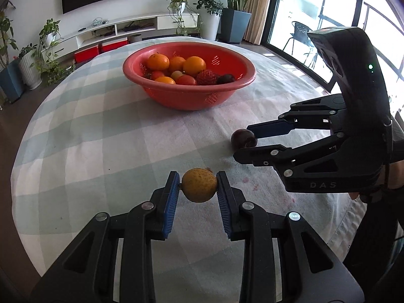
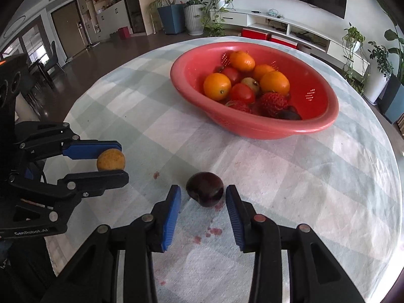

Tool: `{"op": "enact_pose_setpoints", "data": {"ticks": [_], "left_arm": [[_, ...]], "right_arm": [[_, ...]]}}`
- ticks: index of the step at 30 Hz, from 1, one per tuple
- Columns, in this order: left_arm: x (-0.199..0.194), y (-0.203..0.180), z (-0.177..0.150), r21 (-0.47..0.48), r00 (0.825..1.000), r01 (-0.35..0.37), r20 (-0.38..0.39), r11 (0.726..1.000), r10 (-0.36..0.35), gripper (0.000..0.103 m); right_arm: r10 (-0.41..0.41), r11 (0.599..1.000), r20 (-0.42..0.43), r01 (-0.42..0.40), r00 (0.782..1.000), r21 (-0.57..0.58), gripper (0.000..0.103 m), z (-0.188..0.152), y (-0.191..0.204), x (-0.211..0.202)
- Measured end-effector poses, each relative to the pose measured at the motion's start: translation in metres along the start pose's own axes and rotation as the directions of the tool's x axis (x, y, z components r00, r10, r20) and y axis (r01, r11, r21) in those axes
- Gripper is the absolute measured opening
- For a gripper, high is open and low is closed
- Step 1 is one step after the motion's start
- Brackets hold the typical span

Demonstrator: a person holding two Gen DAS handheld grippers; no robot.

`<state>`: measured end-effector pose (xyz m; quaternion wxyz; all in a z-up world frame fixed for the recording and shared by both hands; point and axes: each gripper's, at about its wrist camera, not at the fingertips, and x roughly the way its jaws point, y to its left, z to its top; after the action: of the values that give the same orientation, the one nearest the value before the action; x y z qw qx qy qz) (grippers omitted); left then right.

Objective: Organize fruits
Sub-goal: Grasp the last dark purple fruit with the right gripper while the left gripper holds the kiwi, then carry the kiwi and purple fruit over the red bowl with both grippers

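Note:
My left gripper (image 1: 198,175) is shut on a small yellow-orange fruit (image 1: 199,185), held low over the checked tablecloth; in the right wrist view the same fruit (image 2: 111,160) sits between the left gripper's (image 2: 121,162) blue pads. A dark purple plum (image 2: 205,192) lies on the cloth between the fingers of my right gripper (image 2: 203,188). That gripper is open, with a gap on each side of the plum. In the left wrist view the plum (image 1: 242,137) shows at the right gripper's (image 1: 243,141) tips. A red colander bowl (image 1: 176,96) farther back holds oranges, tomatoes, strawberries and a dark fruit.
Reddish juice stains (image 2: 214,231) mark the cloth near the plum. The round table's edge (image 2: 75,106) curves close on the left. A TV stand (image 1: 113,29), potted plants (image 1: 50,35) and a window (image 1: 328,12) lie beyond the table.

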<state>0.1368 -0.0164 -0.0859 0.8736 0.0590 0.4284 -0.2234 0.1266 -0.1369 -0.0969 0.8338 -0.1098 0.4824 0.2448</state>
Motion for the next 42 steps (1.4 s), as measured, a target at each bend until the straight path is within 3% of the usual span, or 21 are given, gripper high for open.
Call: {"op": "enact_pose_setpoints", "data": {"ticks": [10,16,26,30,36,42], "left_arm": [[0.004,0.000,0.000,-0.002,1.000,0.004,-0.008,1.000,-0.004,0.028],[-0.005,0.003,0.010,0.006,1.000,-0.003,0.018,1.000,0.003,0.028],[-0.027,0.019,0.077,0.058,0.994,-0.044,0.103,0.997,0.038,0.028],[-0.020,0.025,0.113,0.077,0.993,-0.060,0.107,0.995,0.052,0.028],[0.016,0.024,0.154,0.112,0.997,-0.056,0.056,0.992,0.050,0.028],[0.056,0.031,0.162,0.103,0.998,-0.057,0.003,0.993,0.057,0.028]], "right_arm": [[0.030,0.999,0.000,-0.030,1.000,0.023,0.031,0.002,-0.006,-0.004],[0.044,0.996,0.079,-0.050,0.996,0.073,0.031,-0.002,-0.013,-0.037],[-0.076,0.979,0.176,0.039,0.981,0.202,0.031,0.013,-0.085,-0.102],[-0.098,0.980,0.210,0.057,0.973,0.192,0.031,0.036,-0.092,-0.113],[-0.081,0.990,0.190,0.058,0.978,0.127,0.031,0.080,-0.084,-0.087],[-0.106,0.992,0.106,0.099,0.989,0.074,0.031,0.099,-0.079,-0.041]]}}
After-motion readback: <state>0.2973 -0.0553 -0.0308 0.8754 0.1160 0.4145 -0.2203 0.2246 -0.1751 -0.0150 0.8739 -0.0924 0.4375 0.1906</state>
